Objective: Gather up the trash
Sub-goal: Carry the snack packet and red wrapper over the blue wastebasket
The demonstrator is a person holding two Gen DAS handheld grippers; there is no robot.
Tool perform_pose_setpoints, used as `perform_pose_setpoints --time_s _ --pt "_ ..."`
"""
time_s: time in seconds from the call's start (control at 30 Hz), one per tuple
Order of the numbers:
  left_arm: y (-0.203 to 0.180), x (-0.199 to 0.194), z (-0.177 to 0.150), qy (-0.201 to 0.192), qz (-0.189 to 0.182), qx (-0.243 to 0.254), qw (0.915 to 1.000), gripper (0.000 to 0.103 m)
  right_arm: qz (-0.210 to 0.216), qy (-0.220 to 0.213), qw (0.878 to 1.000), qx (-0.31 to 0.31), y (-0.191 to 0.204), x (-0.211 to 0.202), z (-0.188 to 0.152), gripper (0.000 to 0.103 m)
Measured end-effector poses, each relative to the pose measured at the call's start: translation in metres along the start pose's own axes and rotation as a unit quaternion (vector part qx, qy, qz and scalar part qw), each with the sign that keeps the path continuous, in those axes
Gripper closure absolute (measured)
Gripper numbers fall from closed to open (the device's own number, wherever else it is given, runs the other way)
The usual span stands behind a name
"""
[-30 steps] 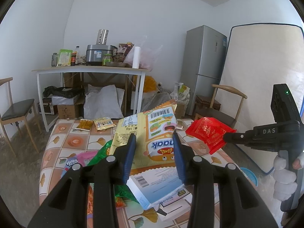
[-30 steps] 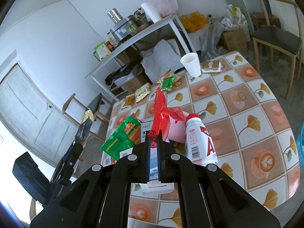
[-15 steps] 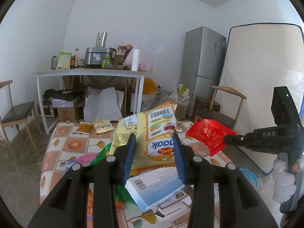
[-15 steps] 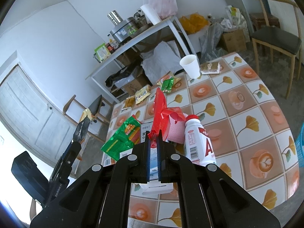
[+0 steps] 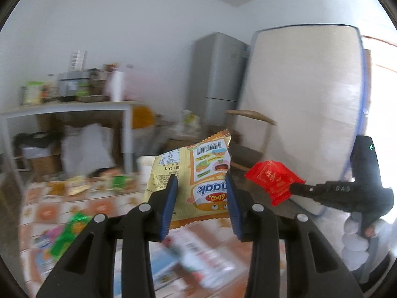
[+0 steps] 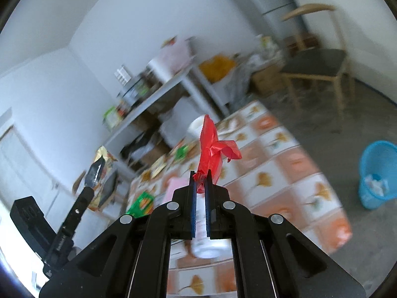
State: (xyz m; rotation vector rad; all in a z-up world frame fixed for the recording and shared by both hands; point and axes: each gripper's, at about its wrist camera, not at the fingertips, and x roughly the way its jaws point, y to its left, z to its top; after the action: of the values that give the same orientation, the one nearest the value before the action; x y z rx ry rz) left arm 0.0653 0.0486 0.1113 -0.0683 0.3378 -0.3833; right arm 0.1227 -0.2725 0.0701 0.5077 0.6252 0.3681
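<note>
Between your left gripper's [image 5: 201,193] blue pads sits a yellow snack packet [image 5: 196,171], jaws partway closed and pressing its two side edges, so it stands upright with the barcode end up. That edge grip keeps the flat packet clear of the table, ready to carry. Your right gripper [image 6: 201,182] is closed nearly flat on the crimped end of a red plastic wrapper [image 6: 213,149]; the rest of the wrapper stands free above the jaws, one torn flap folded out to the side. Pinching the crimp is likely the only firm hold on film this thin.

Below both grippers lies the tiled table [image 6: 280,171], blurred, with litter left on it: a green packet [image 6: 141,202], a white bottle [image 6: 206,245], a paper cup [image 5: 146,167]. On the floor beyond the table's right edge stands a blue wastebasket [image 6: 377,173], some scraps inside. Judgement: both pieces are lifted, drop-off there pending.
</note>
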Motion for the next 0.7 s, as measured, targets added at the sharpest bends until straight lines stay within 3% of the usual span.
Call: perform_pose_setpoints --time_s 0.13,0.27,0.4,0.47,0.53,0.7 --pt "-0.048 0.047 0.016 0.038 -0.088 0.005 0.9954 0.066 -0.049 -0.046 0.997 0.049 -0.055 -0.041 0.007 0.099" --pt "-0.107 0.112 0.025 0.098 -0.171 0.002 0.9803 0.066 -0.094 -0.075 0.988 0.100 -0.112 -0.072 0.011 0.099" --pt "-0.163 0.183 0.024 0.171 -0.234 -0.012 0.9569 0.066 -0.134 -0.087 0.975 0.156 -0.176 -0.092 0.013 0.099" --pt "-0.197 0.229 0.017 0.223 -0.262 -0.025 0.9387 0.066 -0.149 -0.089 0.968 0.180 -0.206 -0.097 0.014 0.099" --pt "-0.229 0.273 0.004 0.274 -0.276 -0.036 0.9208 0.066 -0.154 -0.088 0.962 0.209 -0.237 -0.096 0.012 0.099" --pt "-0.300 0.367 -0.046 0.359 -0.266 -0.026 0.8945 0.066 -0.168 -0.076 0.942 0.280 -0.308 -0.077 0.005 0.099"
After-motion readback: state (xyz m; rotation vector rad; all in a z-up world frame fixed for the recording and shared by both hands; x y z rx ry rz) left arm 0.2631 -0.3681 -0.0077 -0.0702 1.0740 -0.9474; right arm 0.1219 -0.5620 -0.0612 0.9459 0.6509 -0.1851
